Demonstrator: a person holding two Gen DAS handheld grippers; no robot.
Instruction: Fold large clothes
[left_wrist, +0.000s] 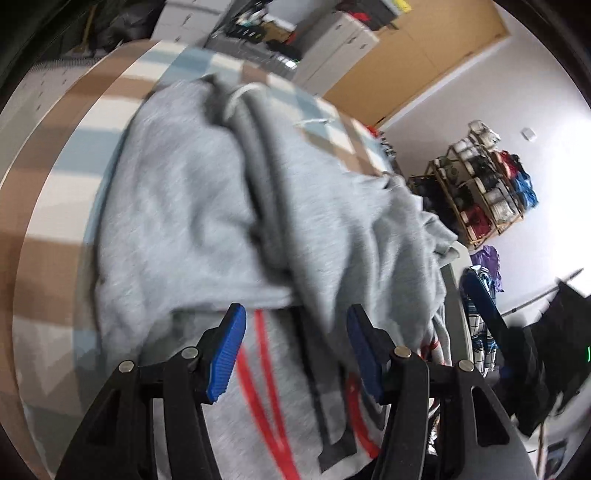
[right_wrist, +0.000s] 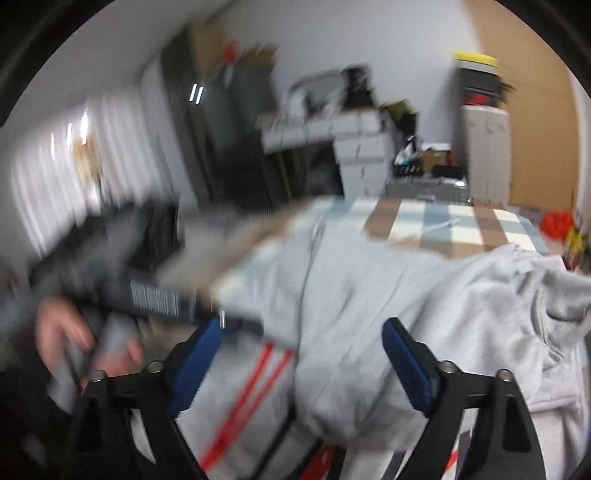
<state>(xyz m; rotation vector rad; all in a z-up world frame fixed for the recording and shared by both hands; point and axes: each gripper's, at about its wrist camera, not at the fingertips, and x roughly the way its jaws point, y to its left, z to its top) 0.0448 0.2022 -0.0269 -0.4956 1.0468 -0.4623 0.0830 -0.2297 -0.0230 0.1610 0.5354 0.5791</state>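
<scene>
Room: cluttered, with white walls, a tan wooden panel (left_wrist: 424, 48) at the back and pale drawer cabinets (right_wrist: 365, 162) stacked with boxes and gear.
Shelf: a wooden rack (left_wrist: 476, 192) stands against the wall to my right, stuffed with rolled textiles in white, red and blue.
Surface: a checked cover (left_wrist: 55, 184) in brown, white and pale blue lies over the bed or table; I see its far edge in my right wrist view (right_wrist: 443, 221).
Garment: the grey hoodie (left_wrist: 192, 221) lies rumpled across the checked cover, taking up most of it, with deep folds and a dark crease down its middle.
Markings: 2 red stripes (left_wrist: 258, 387) run over the part of the hoodie nearest me, and they show in the right view too (right_wrist: 251, 391).
Cord: a white drawstring (left_wrist: 240, 96) curls at the far end of the grey cloth.
Left gripper (left_wrist: 295, 350): my blue pads stand wide apart above the striped cloth, gripping nothing.
Right gripper (right_wrist: 299, 362): also spread wide over a grey fold (right_wrist: 369, 332), nothing caught between the pads.
Left hand (right_wrist: 74, 339): seen from my right camera at the lower left, wrapped round the handle of the other tool; the blur is heavy there, so I can say little more.
Other clothes: a purple piece (left_wrist: 487, 258) and a blue plaid one (left_wrist: 476, 332) sit off the right side of the surface.
</scene>
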